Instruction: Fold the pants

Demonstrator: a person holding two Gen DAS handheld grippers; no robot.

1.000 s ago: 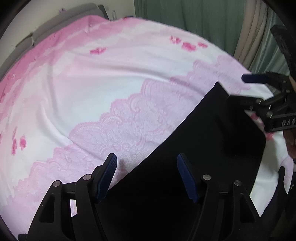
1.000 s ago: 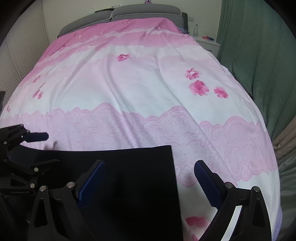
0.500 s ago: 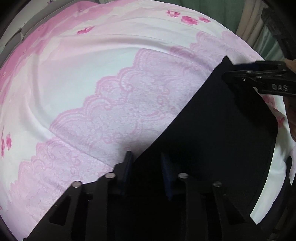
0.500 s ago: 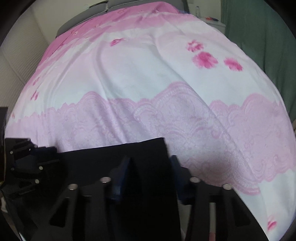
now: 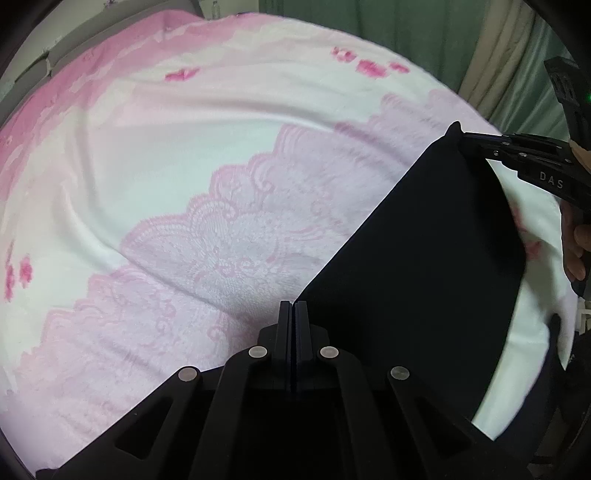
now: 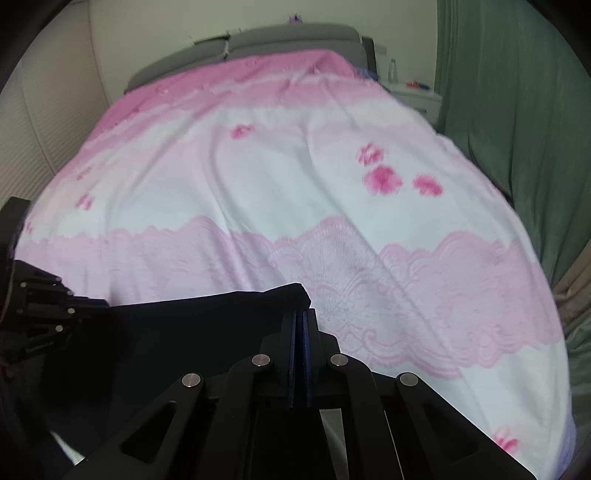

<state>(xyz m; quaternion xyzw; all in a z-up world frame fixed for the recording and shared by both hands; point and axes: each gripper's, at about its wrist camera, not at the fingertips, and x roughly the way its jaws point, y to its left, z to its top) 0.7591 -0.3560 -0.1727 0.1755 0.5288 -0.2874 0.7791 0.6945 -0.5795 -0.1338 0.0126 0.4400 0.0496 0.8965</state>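
The black pants [image 5: 417,266] lie at the near edge of a pink and white bedspread [image 5: 192,177]. My left gripper [image 5: 293,310] is shut on the near left corner of their edge. My right gripper [image 6: 300,319] is shut on the other corner of the same edge [image 6: 288,295]; it also shows in the left wrist view [image 5: 461,138], pinching the far corner. The edge is stretched between both grippers and raised off the bed. In the right wrist view the pants [image 6: 177,332] run left to my left gripper [image 6: 99,303].
The bed's grey headboard [image 6: 288,35] stands at the far end. Green curtains [image 6: 517,92] hang along the right side. A white nightstand [image 6: 417,98] with small items stands beside the headboard.
Both grippers went from open around the pants' edge to shut on its corners. They have since lifted the edge and drawn it taut.
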